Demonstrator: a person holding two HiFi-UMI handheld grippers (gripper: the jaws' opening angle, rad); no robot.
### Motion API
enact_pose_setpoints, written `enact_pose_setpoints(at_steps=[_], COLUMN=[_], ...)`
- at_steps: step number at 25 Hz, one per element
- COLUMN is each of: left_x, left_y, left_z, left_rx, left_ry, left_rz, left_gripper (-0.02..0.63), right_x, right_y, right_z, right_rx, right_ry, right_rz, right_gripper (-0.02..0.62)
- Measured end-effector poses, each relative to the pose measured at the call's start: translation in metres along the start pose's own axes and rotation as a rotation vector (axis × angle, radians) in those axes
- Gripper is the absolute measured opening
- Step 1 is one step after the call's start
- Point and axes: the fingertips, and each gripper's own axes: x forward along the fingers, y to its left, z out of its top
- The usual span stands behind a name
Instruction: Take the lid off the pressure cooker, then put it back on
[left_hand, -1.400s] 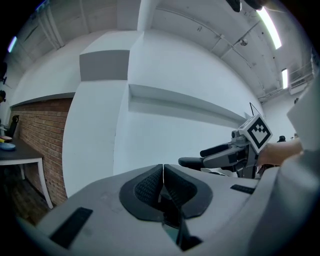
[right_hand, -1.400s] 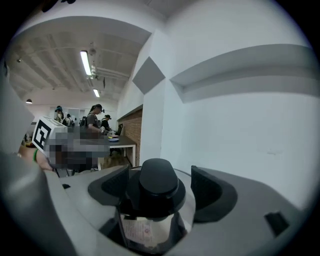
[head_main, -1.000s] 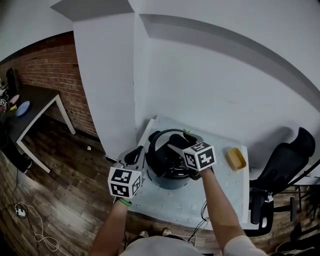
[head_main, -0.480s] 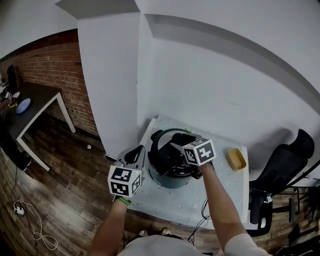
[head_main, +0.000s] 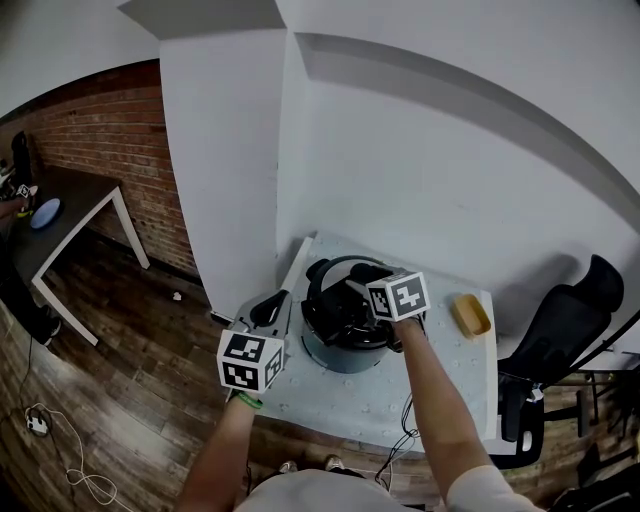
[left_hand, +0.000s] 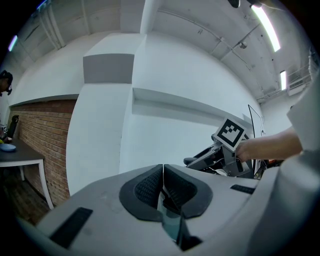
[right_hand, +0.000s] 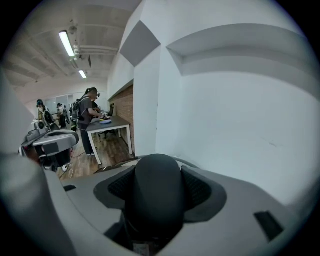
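Now lid knob (right_hand: 152, 205) in R gripper (right_hand: 157, 186).

Black lid (head_main: 333, 303) over grey pressure cooker (head_main: 345, 358)

No legible text, labels or numbers anywhere

One pressure cooker (head_main: 345, 352) with one lid (head_main: 335, 300) is sitting on one white table (head_main: 400, 405). One yellow rectangular object (head_main: 471, 315), one office chair (head_main: 570, 325) and two grippers, left gripper (head_main: 270, 310) and right gripper (head_main: 355, 290), are showing.
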Motion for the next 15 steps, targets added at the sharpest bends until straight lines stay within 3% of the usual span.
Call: enact_pose_setpoints(at_steps=[15], left_x=[-0.015], left_y=[-0.001], left_z=[-0.008], left_rx=[0.000], left_ry=[0.024], left_rz=[-0.067], left_gripper=[0.017], right_x=[-0.001], right_y=[-0.014], right_z=[-0.002], right_rx=[0.199], right_ry=[0.033], right_rz=[-0.276], right_gripper=[0.280])
